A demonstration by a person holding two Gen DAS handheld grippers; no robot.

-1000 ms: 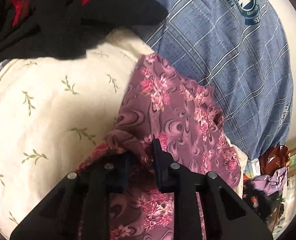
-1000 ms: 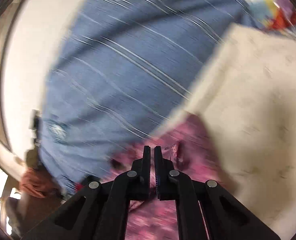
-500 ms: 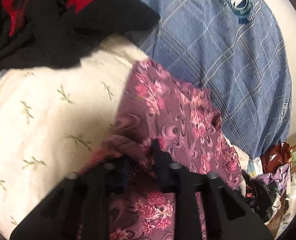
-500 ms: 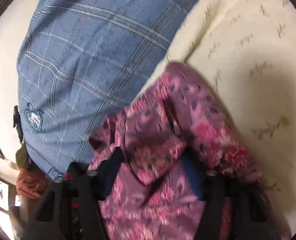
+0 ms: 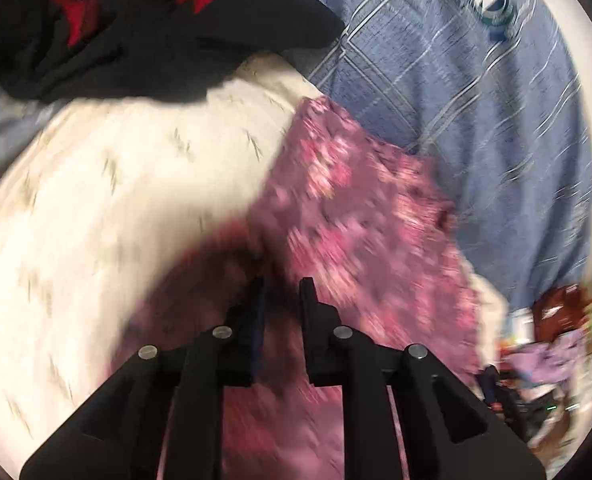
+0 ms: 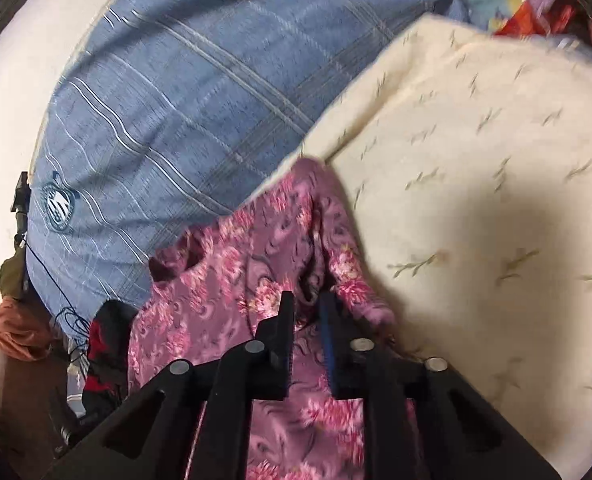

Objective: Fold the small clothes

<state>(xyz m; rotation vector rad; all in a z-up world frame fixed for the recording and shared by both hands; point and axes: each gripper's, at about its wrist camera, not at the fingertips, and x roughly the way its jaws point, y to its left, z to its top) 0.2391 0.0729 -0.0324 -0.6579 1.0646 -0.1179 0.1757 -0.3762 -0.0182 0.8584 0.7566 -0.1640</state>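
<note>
A small pink-and-mauve floral garment (image 5: 359, 216) lies on a cream cloth with green sprigs (image 5: 108, 216). In the left wrist view my left gripper (image 5: 283, 292) is over the garment's near part with a narrow gap between its fingers; the view is blurred, so a fold between them cannot be told. In the right wrist view the same garment (image 6: 232, 280) lies under my right gripper (image 6: 307, 304), whose fingers stand a little apart with a ridge of the cloth just ahead of the tips.
A blue checked sheet with a round logo (image 5: 475, 92) lies beyond the garment, also in the right wrist view (image 6: 168, 112). A black and red garment (image 5: 136, 28) is heaped at the far left. Clutter (image 5: 543, 344) sits at the right edge.
The right gripper was shut a second ago, opened wide over the garment, and now stands narrowly apart. The left gripper has moved over the cloth, and its view is blurred.
</note>
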